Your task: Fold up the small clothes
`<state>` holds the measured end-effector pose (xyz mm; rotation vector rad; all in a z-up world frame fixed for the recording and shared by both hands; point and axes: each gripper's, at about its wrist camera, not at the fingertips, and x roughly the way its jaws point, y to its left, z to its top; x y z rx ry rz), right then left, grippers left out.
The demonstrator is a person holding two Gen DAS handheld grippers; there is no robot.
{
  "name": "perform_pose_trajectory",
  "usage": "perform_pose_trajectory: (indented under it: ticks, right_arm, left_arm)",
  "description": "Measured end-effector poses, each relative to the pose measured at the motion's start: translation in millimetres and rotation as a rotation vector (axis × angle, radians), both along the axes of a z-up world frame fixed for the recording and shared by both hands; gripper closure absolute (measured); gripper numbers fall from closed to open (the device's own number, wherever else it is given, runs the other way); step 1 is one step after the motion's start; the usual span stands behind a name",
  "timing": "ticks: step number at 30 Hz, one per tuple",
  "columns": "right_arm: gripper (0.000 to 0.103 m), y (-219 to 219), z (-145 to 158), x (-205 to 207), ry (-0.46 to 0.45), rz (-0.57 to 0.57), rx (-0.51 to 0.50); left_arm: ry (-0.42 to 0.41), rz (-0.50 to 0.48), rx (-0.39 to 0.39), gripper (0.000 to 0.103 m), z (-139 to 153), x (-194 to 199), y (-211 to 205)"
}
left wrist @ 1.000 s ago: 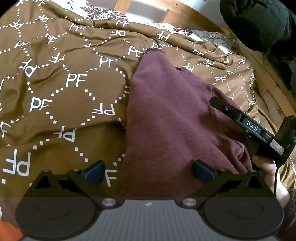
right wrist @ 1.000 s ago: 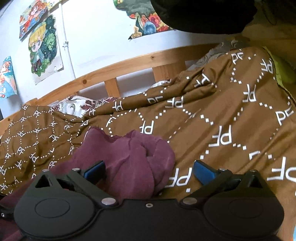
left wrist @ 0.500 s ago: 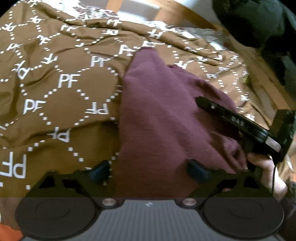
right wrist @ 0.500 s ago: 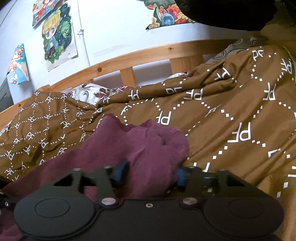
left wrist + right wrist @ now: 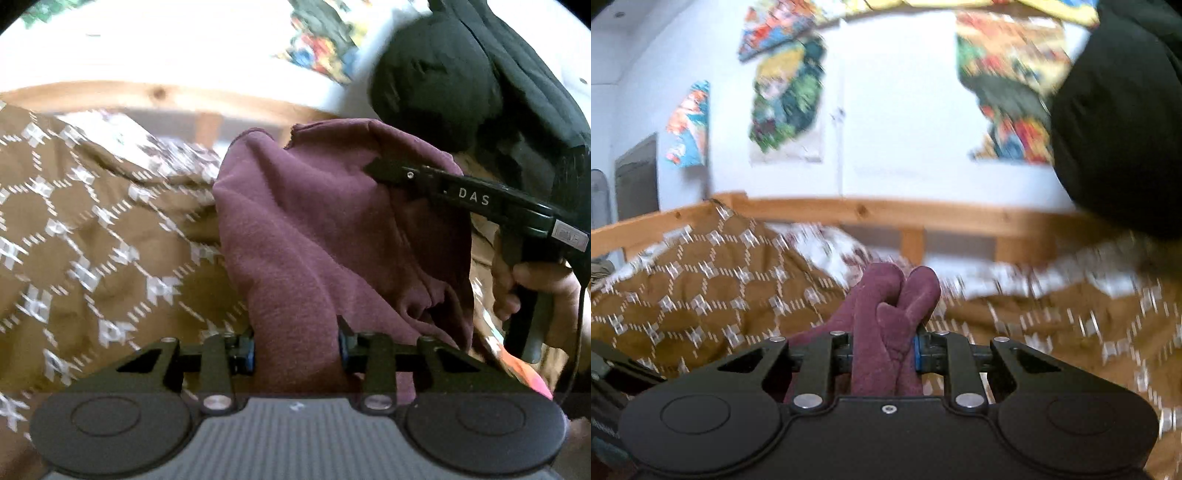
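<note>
A maroon garment (image 5: 314, 229) hangs lifted above the brown bedspread (image 5: 92, 258). My left gripper (image 5: 295, 347) is shut on a bunched fold of its near edge. My right gripper (image 5: 882, 349) is shut on another bunch of the same maroon garment (image 5: 894, 306), which sticks up between its fingers. In the left wrist view the right gripper (image 5: 373, 168) shows from the side with its tip buried in the cloth's upper right part, held by a hand (image 5: 532, 291).
The brown bedspread (image 5: 701, 295) with white PF lettering covers the bed. A wooden bed rail (image 5: 886, 214) runs behind it under a white wall with posters (image 5: 786, 99). A dark bulky garment (image 5: 461, 74) hangs at the upper right.
Both grippers closed on the maroon garment and lifted it off the bedspread. Both views tilted up toward the wall, and the cloth now hangs bunched between the two grippers.
</note>
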<state>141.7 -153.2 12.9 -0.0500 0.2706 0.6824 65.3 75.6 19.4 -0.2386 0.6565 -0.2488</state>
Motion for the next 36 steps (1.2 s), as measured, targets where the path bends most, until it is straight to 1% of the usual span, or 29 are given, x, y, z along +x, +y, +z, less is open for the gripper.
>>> perform_pose_trajectory:
  ticks: [2, 3, 6, 8, 10, 13, 16, 19, 21, 22, 23, 26, 28, 29, 31, 33, 36]
  right_arm:
    - [0.08, 17, 7, 13, -0.027, 0.014, -0.014]
    - [0.08, 25, 9, 21, -0.019, 0.02, -0.008]
    - [0.08, 45, 9, 58, 0.037, 0.027, 0.02]
    - [0.08, 62, 5, 83, 0.067, 0.023, 0.014]
    - [0.08, 77, -1, 104, 0.095, 0.017, 0.0]
    - [0.08, 98, -14, 124, 0.11, 0.005, -0.067]
    - [0.08, 110, -35, 139, 0.141, -0.015, -0.129]
    - [0.078, 111, -55, 146, 0.165, -0.054, -0.154]
    - [0.074, 104, -62, 148, 0.181, -0.083, -0.136]
    - [0.072, 100, -65, 148, 0.186, -0.094, -0.129]
    - [0.069, 97, -67, 149, 0.188, -0.105, -0.126]
    - [0.062, 92, -70, 146, 0.177, -0.129, -0.142]
    - [0.058, 88, -72, 144, 0.158, -0.168, -0.171]
    - [0.049, 84, -73, 144, 0.16, -0.185, -0.176]
    - [0.042, 74, -74, 145, 0.179, -0.211, -0.157]
    - [0.038, 64, -72, 139, 0.175, -0.226, -0.144]
    - [0.029, 54, -64, 120, 0.131, -0.236, -0.135]
  left_arm:
    - [-0.012, 0.06, -0.017, 0.061, 2, 10, 14]
    - [-0.022, 0.085, -0.019, 0.061, 1, 14, 20]
    - [-0.05, 0.151, 0.005, 0.061, -4, 31, 35]
    - [-0.055, 0.186, 0.015, 0.061, -9, 39, 45]
    - [-0.037, 0.213, 0.014, 0.06, -16, 49, 49]
    - [0.014, 0.225, 0.008, 0.058, -28, 61, 51]
    - [0.062, 0.255, 0.027, 0.05, -40, 70, 52]
    - [0.074, 0.264, 0.013, 0.043, -43, 70, 56]
    - [0.077, 0.262, 0.015, 0.037, -45, 66, 59]
    - [0.079, 0.262, 0.022, 0.036, -45, 65, 58]
    - [0.08, 0.261, 0.027, 0.033, -45, 65, 59]
    - [0.088, 0.258, 0.041, 0.022, -44, 62, 55]
    - [0.09, 0.259, 0.052, 0.019, -42, 59, 53]
    - [0.091, 0.261, 0.059, 0.016, -41, 60, 52]
    - [0.091, 0.274, 0.08, 0.012, -37, 58, 50]
    - [0.083, 0.287, 0.097, 0.006, -32, 56, 48]
    - [0.059, 0.303, 0.117, 0.002, -21, 50, 45]
